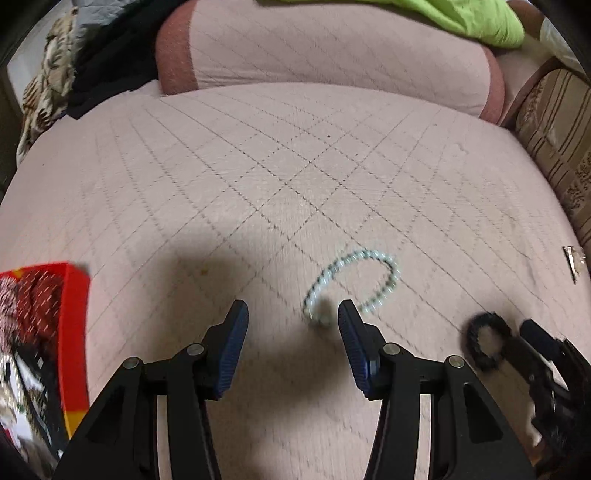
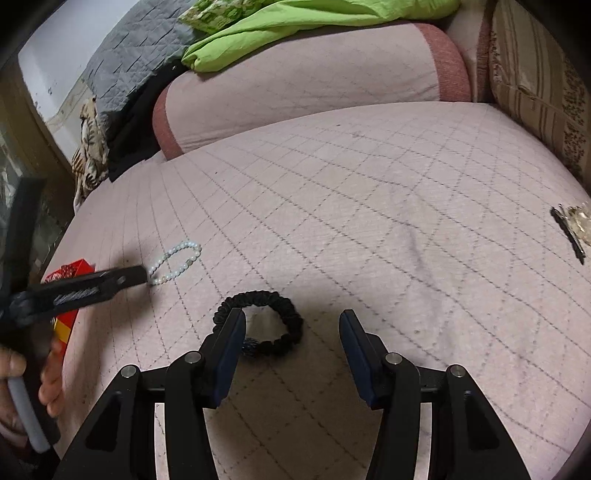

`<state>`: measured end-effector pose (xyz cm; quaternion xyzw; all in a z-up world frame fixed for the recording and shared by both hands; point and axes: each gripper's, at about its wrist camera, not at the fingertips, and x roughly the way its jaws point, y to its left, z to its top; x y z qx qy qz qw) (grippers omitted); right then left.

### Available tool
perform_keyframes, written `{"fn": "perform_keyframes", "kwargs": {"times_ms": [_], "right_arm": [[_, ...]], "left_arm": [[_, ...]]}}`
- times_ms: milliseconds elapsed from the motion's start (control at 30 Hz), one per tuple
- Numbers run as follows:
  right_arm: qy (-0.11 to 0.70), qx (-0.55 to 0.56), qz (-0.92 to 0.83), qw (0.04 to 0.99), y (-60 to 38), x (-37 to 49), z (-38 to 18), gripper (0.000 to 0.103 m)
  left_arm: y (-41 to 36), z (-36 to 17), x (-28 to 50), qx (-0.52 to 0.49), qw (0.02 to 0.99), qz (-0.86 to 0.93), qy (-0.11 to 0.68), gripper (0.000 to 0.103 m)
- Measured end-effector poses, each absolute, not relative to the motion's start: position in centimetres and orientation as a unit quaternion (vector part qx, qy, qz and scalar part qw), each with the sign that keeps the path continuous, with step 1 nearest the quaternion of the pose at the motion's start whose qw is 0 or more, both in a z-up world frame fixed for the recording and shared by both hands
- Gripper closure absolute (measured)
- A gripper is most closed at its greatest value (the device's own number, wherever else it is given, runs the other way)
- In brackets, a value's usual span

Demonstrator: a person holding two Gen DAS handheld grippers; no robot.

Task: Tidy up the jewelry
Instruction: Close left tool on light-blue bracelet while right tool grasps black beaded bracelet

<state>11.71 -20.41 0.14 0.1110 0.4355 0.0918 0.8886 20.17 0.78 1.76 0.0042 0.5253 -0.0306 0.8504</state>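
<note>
A pale pearl bracelet (image 1: 354, 282) lies on the pink quilted bed, just ahead of my open left gripper (image 1: 293, 317); its near end sits between the fingertips. It also shows in the right wrist view (image 2: 176, 262), with the left gripper (image 2: 142, 275) at its near end. A black beaded bracelet (image 2: 267, 325) lies by my open right gripper (image 2: 291, 325), its left part behind the left finger. In the left wrist view the black bracelet (image 1: 485, 343) sits at the tip of the right gripper (image 1: 524, 339). A red jewelry box (image 1: 72, 332) with jewelry stands at the left.
A metallic hair clip (image 2: 572, 229) lies at the bed's right side, also seen in the left wrist view (image 1: 574, 260). A pink bolster (image 2: 306, 81) with green cloth (image 2: 295, 26) on it lies at the back. A patterned pillow (image 2: 543, 88) is at the right.
</note>
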Motion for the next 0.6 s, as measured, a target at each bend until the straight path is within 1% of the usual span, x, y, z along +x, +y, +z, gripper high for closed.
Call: {"fn": "perform_keyframes", "kwargs": {"times_ms": [233, 400, 500, 533, 567, 600], "right_arm": [[0.439, 0.104, 0.094, 0.887, -19.7, 12.3, -0.4, 0.046], [0.446, 0.079, 0.090, 0.887, -18.9, 12.6, -0.7, 0.046], [0.447, 0.063, 0.086, 0.888, -18.3, 12.7, -0.8, 0.046], [0.447, 0.060, 0.086, 0.888, -18.2, 12.7, -0.8, 0.055], [0.447, 0.056, 0.083, 0.889, -18.1, 12.7, -0.7, 0.063], [0.445, 0.054, 0.080, 0.890, -18.1, 12.7, -0.6, 0.076]], "left_arm": [[-0.3, 0.7, 22.3, 0.039, 0.858, -0.039, 0.511, 0.054], [-1.5, 0.2, 21.6, 0.061, 0.874, -0.024, 0.481, 0.054], [-1.7, 0.2, 21.2, 0.058, 0.878, -0.014, 0.475, 0.055], [-1.7, 0.3, 21.2, 0.055, 0.877, -0.013, 0.476, 0.057], [-1.8, 0.3, 21.1, 0.051, 0.875, -0.018, 0.480, 0.067], [-2.1, 0.5, 21.0, 0.051, 0.872, -0.026, 0.486, 0.085]]}}
